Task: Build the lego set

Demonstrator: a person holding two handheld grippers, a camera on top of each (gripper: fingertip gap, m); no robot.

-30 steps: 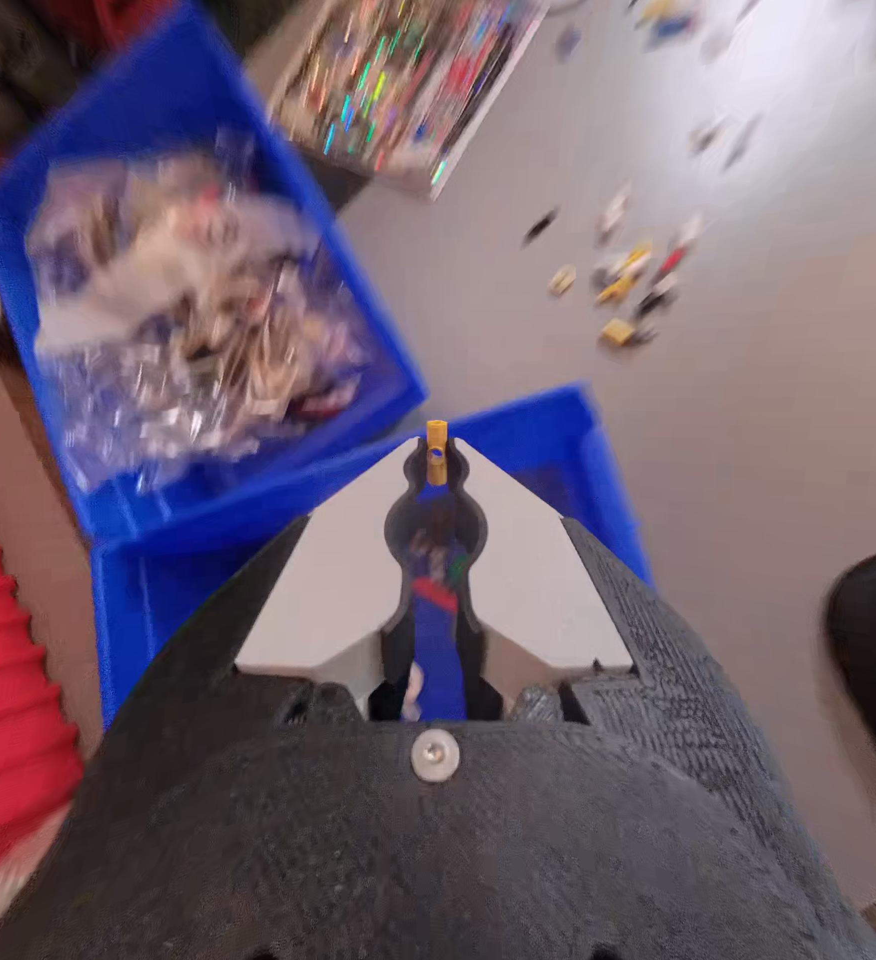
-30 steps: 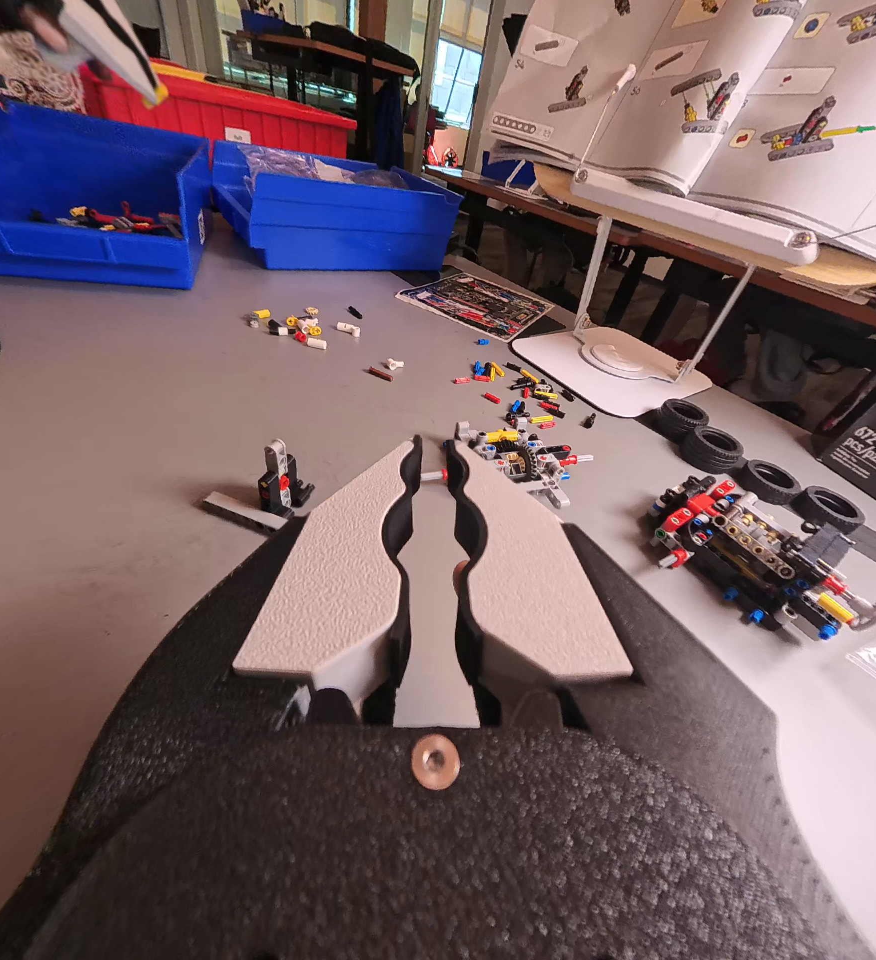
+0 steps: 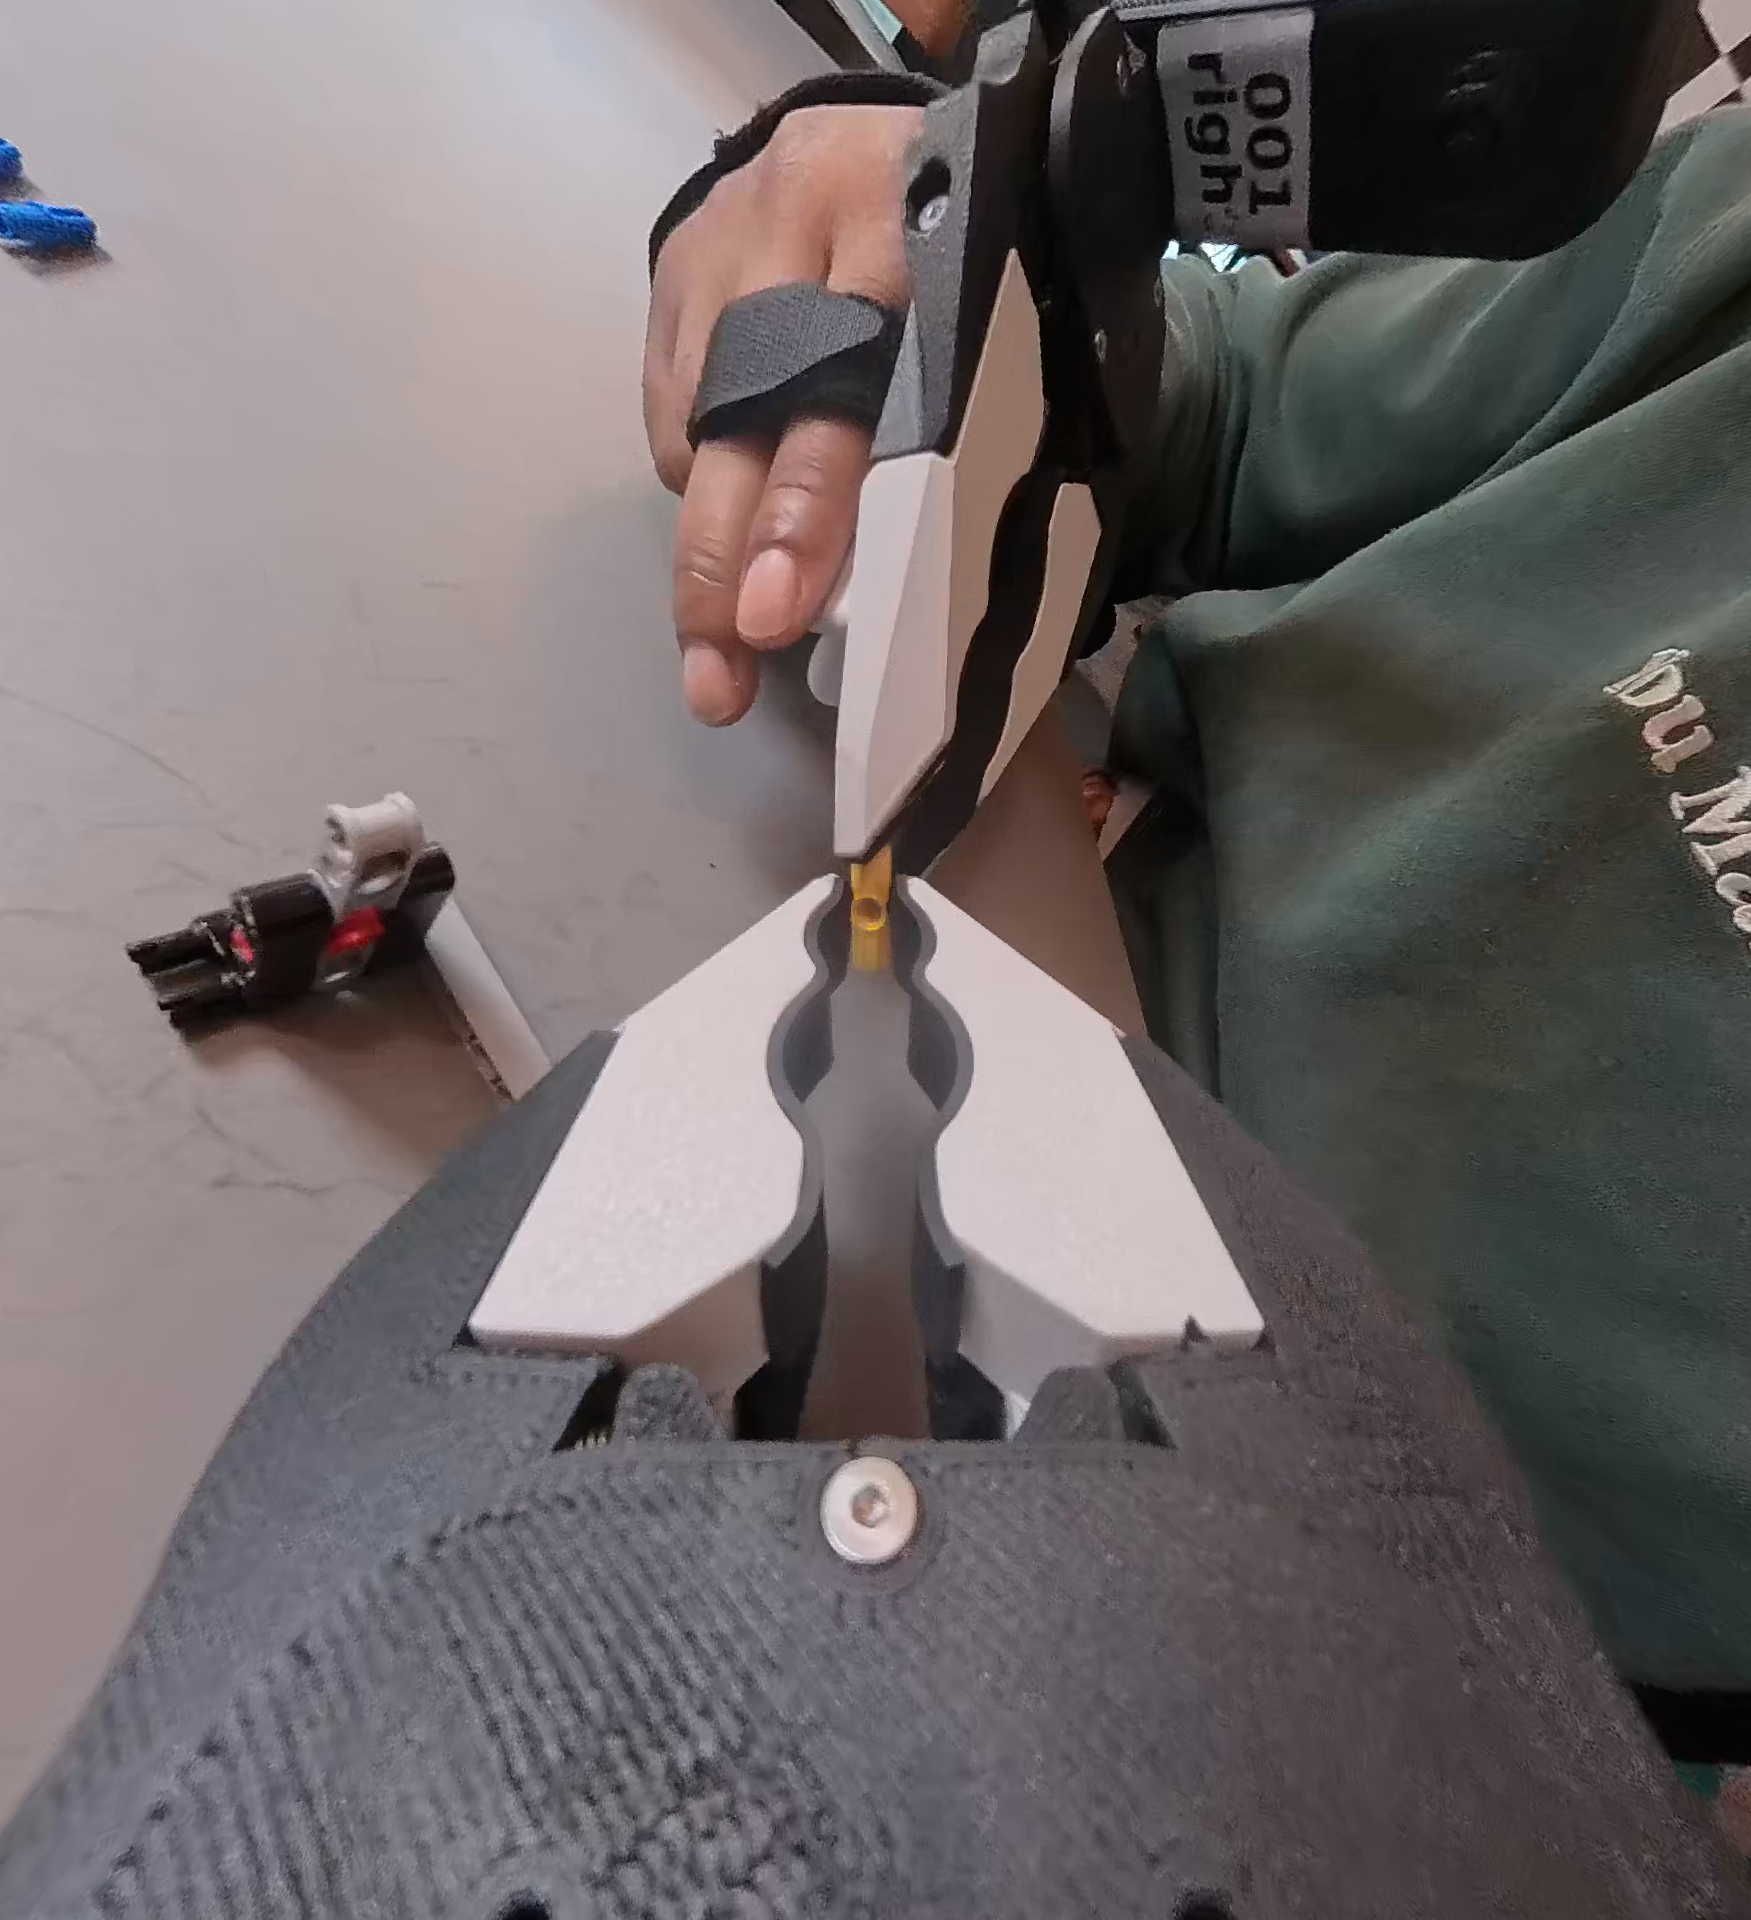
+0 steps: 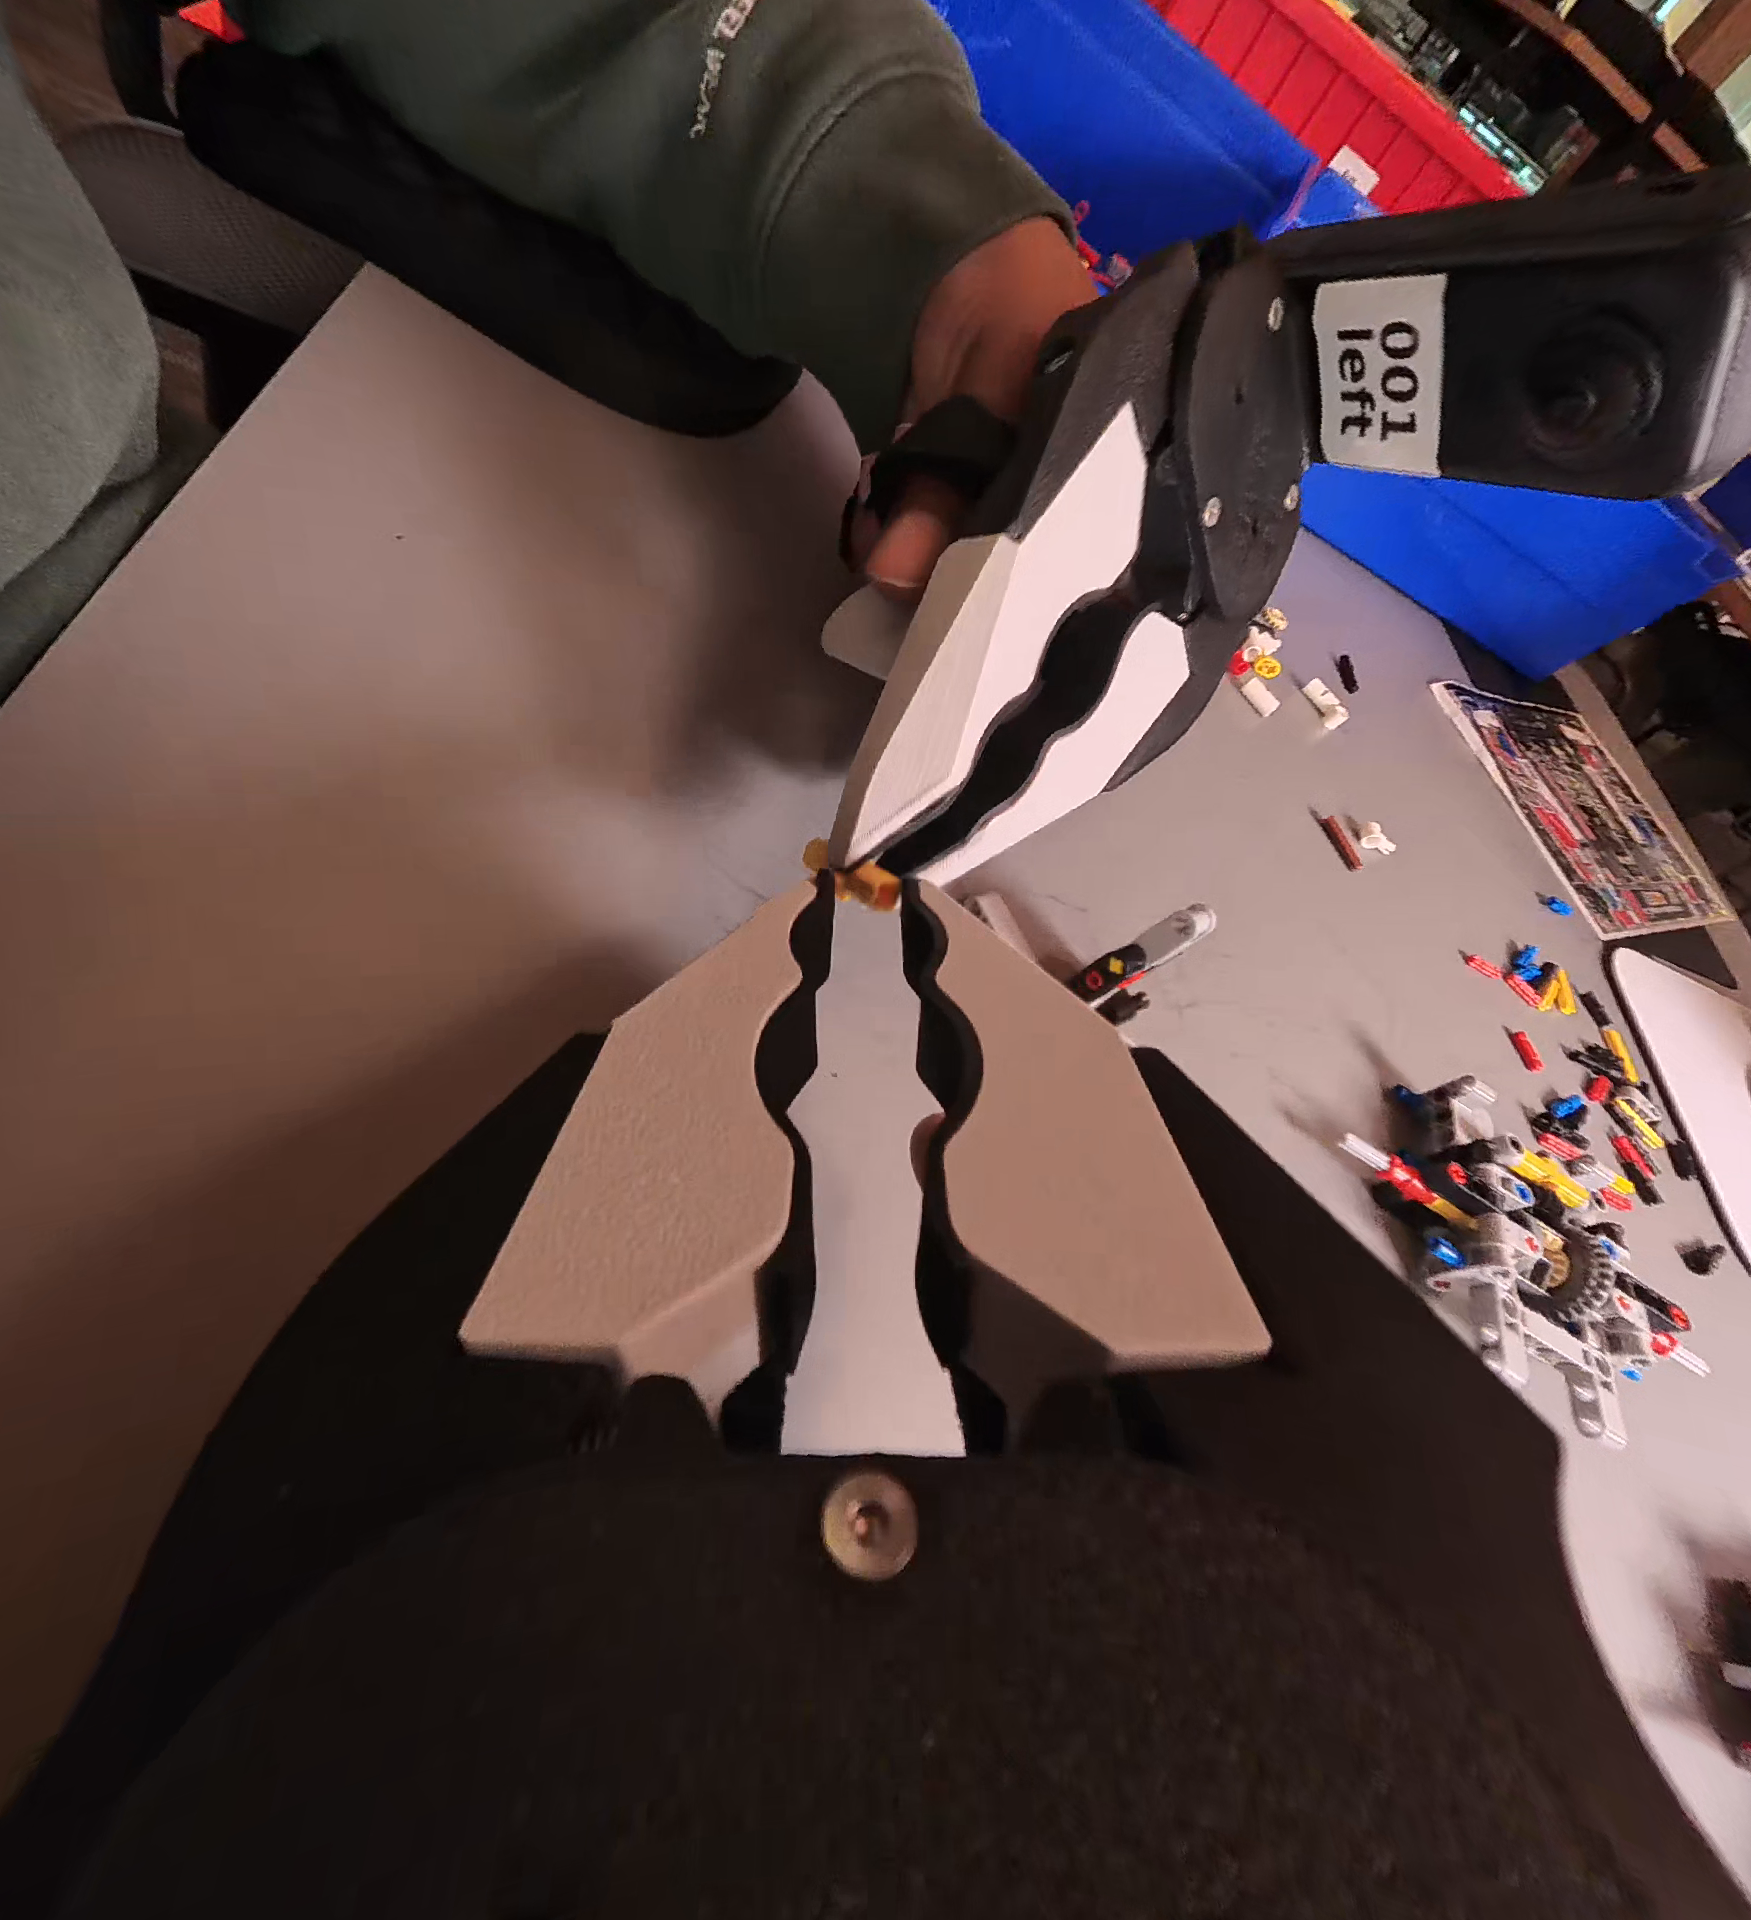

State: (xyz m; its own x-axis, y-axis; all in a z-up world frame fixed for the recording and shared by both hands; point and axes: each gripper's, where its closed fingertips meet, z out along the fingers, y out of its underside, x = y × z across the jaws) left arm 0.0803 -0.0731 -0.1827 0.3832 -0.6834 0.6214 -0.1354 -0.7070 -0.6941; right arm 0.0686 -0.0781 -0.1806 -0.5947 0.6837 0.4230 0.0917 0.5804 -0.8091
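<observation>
Left claw (image 3: 869,902): your two pads are clenched on a small yellow connector piece (image 3: 869,920), held at the very fingertips above the grey desk (image 3: 279,520). Right claw (image 4: 863,896): its tips meet the far end of the same yellow piece; whether they press on it or stand slightly parted cannot be told. Both claws converge tip to tip near the desk's near edge. A small black, grey and red assembly (image 3: 299,920) lies on the desk to the left. Loose coloured parts (image 4: 1577,1049) and a partly built model (image 4: 1515,1236) lie farther right.
</observation>
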